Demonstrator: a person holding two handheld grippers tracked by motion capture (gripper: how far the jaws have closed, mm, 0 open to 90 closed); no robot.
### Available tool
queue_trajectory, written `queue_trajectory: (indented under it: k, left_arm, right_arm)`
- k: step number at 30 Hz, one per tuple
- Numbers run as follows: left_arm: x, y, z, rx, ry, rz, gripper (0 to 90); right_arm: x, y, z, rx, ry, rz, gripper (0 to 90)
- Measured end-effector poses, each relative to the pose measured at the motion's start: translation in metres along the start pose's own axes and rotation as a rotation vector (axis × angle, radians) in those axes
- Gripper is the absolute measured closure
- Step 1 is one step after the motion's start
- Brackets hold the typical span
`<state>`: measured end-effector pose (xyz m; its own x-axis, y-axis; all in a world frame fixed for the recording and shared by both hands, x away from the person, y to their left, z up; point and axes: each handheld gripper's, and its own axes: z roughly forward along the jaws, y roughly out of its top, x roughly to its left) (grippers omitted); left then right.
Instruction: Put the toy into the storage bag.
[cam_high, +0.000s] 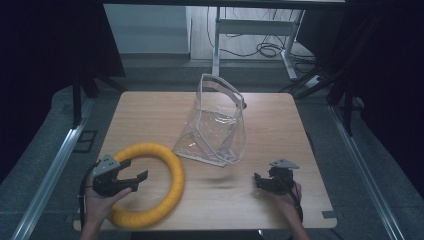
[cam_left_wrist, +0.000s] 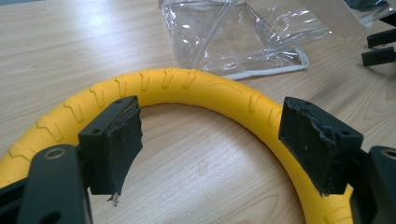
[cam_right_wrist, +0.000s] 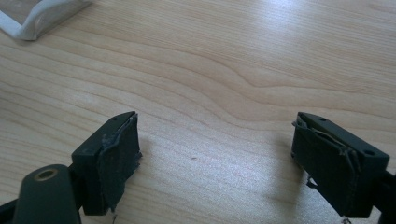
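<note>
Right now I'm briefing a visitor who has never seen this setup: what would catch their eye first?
The bright yellow ring lying flat at the table's near left, with the open left gripper poised over its middle. Next, the clear plastic bag standing up at the table's centre. The right gripper, also open, waits over bare wood at the near right.

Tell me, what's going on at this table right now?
A person holds a gripper in each hand at a wooden table. The left gripper is open above the yellow ring, gripping nothing. The right gripper is open over bare wood. A clear plastic bag stands untouched behind them.
</note>
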<state>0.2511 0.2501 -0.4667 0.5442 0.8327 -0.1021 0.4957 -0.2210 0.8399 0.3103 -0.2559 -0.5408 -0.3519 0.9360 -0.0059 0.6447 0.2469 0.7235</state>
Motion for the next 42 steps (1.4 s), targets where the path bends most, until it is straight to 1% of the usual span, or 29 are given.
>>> queue_trajectory:
  k: [2, 4, 5, 7, 8, 11, 12, 13, 14, 15, 17, 19, 21, 23, 25, 26, 27, 30, 32, 33, 34, 35, 36, 37, 38, 41, 42]
  left_arm:
    - [0.000, 0.000, 0.000, -0.001, 0.001, 0.000, 21.3]
    - [-0.002, 0.001, 0.000, -0.003, -0.011, -0.002, 21.3]
    - [-0.002, 0.001, 0.000, -0.002, -0.014, 0.005, 21.5]
    - [-0.004, 0.003, -0.001, 0.008, -0.034, 0.008, 22.1]
    - [-0.004, 0.003, -0.001, 0.008, -0.034, 0.008, 22.4]
    - [-0.006, 0.007, -0.002, 0.015, -0.054, 0.021, 22.8]
    - [-0.005, 0.010, -0.002, 0.016, -0.072, 0.026, 22.9]
    - [-0.005, 0.010, -0.002, 0.016, -0.072, 0.026, 22.9]
    - [-0.005, 0.013, -0.003, 0.014, -0.095, 0.025, 23.0]
    - [-0.005, 0.013, -0.003, 0.014, -0.095, 0.025, 22.9]
    - [-0.005, 0.016, -0.003, 0.027, -0.115, 0.031, 22.9]
    - [-0.005, 0.017, -0.002, 0.052, -0.131, 0.033, 22.7]
    - [-0.006, 0.017, -0.001, 0.074, -0.125, 0.039, 22.8]
    - [-0.007, 0.018, -0.004, 0.079, -0.129, 0.048, 22.8]
    - [-0.007, 0.017, -0.007, 0.077, -0.143, 0.045, 22.8]
    - [-0.007, 0.017, -0.009, 0.084, -0.152, 0.045, 22.8]
    - [-0.007, 0.017, -0.009, 0.084, -0.152, 0.045, 22.8]
    - [-0.010, 0.015, -0.011, 0.117, -0.181, 0.055, 22.7]
    - [-0.013, 0.013, -0.010, 0.147, -0.199, 0.071, 22.6]
    - [-0.016, 0.012, -0.009, 0.180, -0.207, 0.090, 22.5]
    - [-0.018, 0.011, -0.008, 0.195, -0.210, 0.099, 22.6]
    - [-0.018, 0.011, -0.008, 0.195, -0.210, 0.099, 22.5]
    - [-0.021, 0.009, -0.005, 0.223, -0.217, 0.111, 22.5]
    - [-0.021, 0.009, -0.005, 0.223, -0.217, 0.111, 22.6]
    - [-0.023, 0.009, -0.003, 0.240, -0.221, 0.122, 22.6]
    - [-0.026, 0.006, 0.000, 0.265, -0.231, 0.131, 22.6]
    - [-0.029, 0.004, 0.002, 0.283, -0.235, 0.138, 22.6]
  right_arm:
    - [0.000, 0.000, 0.000, 0.000, 0.000, 0.000, 15.6]
    - [0.000, 0.000, 0.000, 0.001, 0.000, -0.002, 15.8]
    - [0.000, 0.000, 0.000, 0.000, 0.000, -0.001, 16.0]
    - [0.000, 0.000, 0.000, -0.001, -0.003, 0.000, 16.3]
    - [0.000, 0.000, 0.000, -0.001, -0.003, 0.000, 16.3]
    - [0.000, 0.000, 0.000, -0.002, -0.005, 0.003, 16.4]
    - [0.000, 0.000, 0.000, -0.002, -0.006, 0.004, 16.5]
    - [0.000, 0.000, 0.000, -0.002, -0.006, 0.004, 16.5]
    - [0.000, 0.000, 0.000, -0.002, -0.006, 0.005, 16.6]
    - [0.000, 0.000, 0.000, -0.002, -0.006, 0.005, 16.6]
    - [0.000, 0.000, 0.000, -0.002, -0.007, 0.005, 16.7]
    - [0.000, 0.000, 0.000, -0.002, -0.006, 0.005, 16.8]
    - [0.000, 0.000, 0.000, -0.003, -0.006, 0.007, 17.1]
    - [0.000, 0.000, 0.000, -0.003, -0.007, 0.007, 17.2]
    - [-0.001, 0.000, 0.000, -0.006, -0.007, 0.008, 17.9]
    - [-0.001, 0.000, 0.000, -0.005, -0.009, 0.009, 18.3]
    - [-0.001, 0.000, 0.000, -0.005, -0.009, 0.009, 18.3]
    - [-0.001, 0.000, 0.000, -0.007, -0.012, 0.010, 18.9]
    - [-0.001, 0.000, 0.000, -0.007, -0.013, 0.011, 19.1]
    - [-0.001, 0.000, 0.000, -0.007, -0.013, 0.012, 19.2]
    - [-0.001, 0.000, -0.001, -0.007, -0.013, 0.012, 19.2]
    - [-0.001, 0.000, -0.001, -0.007, -0.013, 0.012, 19.2]
    - [-0.001, 0.000, -0.001, -0.008, -0.014, 0.012, 19.3]
    - [-0.001, 0.000, -0.001, -0.008, -0.014, 0.012, 19.3]
    - [-0.001, 0.000, -0.001, -0.007, -0.014, 0.012, 19.3]
    - [-0.001, 0.000, -0.001, -0.008, -0.014, 0.013, 19.4]
    - [-0.001, 0.000, -0.001, -0.008, -0.014, 0.013, 19.5]
